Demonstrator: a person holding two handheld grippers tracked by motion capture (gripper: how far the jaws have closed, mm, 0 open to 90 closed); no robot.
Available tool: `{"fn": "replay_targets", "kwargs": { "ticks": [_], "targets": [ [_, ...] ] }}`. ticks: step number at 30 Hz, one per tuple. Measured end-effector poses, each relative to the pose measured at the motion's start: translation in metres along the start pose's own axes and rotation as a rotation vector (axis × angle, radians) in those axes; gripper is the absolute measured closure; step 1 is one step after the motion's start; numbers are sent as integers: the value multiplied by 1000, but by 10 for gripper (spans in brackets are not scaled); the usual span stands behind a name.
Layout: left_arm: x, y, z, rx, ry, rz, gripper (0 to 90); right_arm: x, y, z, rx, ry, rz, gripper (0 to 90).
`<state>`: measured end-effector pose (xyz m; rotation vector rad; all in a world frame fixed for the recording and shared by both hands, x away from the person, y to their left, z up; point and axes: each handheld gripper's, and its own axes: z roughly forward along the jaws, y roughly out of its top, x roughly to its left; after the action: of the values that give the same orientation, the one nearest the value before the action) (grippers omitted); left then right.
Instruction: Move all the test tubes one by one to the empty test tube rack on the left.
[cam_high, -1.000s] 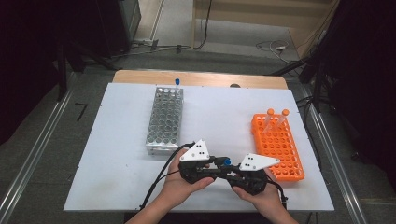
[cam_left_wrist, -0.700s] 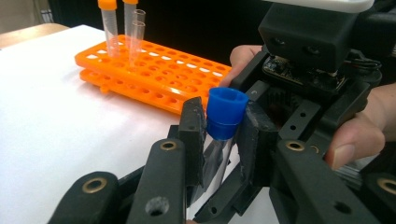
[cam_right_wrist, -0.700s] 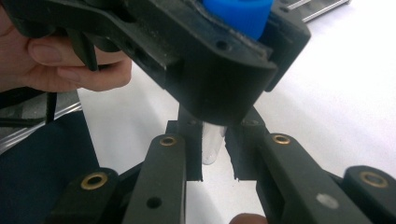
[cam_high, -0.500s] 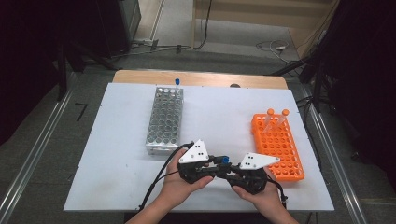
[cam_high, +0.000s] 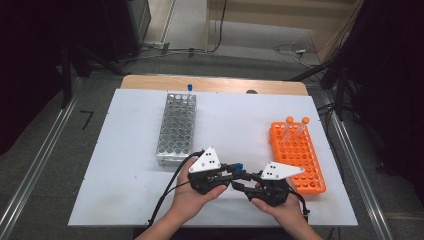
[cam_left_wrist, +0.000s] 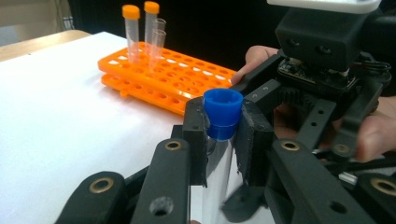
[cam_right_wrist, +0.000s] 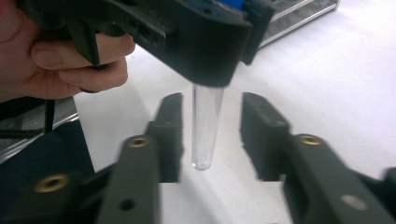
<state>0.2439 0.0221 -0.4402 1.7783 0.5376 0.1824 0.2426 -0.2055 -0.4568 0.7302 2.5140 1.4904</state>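
Your left gripper (cam_left_wrist: 223, 126) pinches a clear plastic test tube (cam_left_wrist: 219, 172) just under its blue screw cap (cam_left_wrist: 223, 113). The tube stands upright between the two black pads, and its round empty bottom hangs a little above the white table (cam_high: 125, 150), near the front edge, between the two racks.

Your right gripper (cam_right_wrist: 208, 135) has just been opening: its jaws now stand apart on both sides of the lower part of the tube, with a visible gap on each side, so the pads do not press on it.

In the high view you see, from left to right, the metal tube rack (cam_high: 177, 127) with one blue-capped tube (cam_high: 190, 89) at its far end, then your two hands meeting over the table, then the orange tube rack (cam_high: 297, 157) with two orange-capped tubes (cam_high: 296, 126) at its far end. There the held tube is almost hidden; you can find only its blue cap.

The left gripper view shows the cap closely, and also two open, uncapped tubes (cam_left_wrist: 158, 39) in the orange rack beside the capped ones. The right gripper view shows the transparent body and the round tip of the held tube, and a corner of the metal rack behind.
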Motion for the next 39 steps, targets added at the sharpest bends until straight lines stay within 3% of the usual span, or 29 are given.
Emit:
{"fn": "replay_targets", "kwargs": {
  "ticks": [4, 20, 32, 39],
  "targets": [
    [3, 1, -4, -8, 12, -7, 763, -3, 1, -4, -20, -2, 5, 371],
    [18, 7, -23, -45, 57, -17, 763, -19, 0, -29, -59, -16, 16, 19],
    [36, 16, -41, -70, 125, -30, 763, -39, -11, -55, -71, -57, 38, 0],
    [52, 27, -51, -91, 171, -37, 763, -51, -19, -70, -81, -123, 57, 0]
  ]
}}
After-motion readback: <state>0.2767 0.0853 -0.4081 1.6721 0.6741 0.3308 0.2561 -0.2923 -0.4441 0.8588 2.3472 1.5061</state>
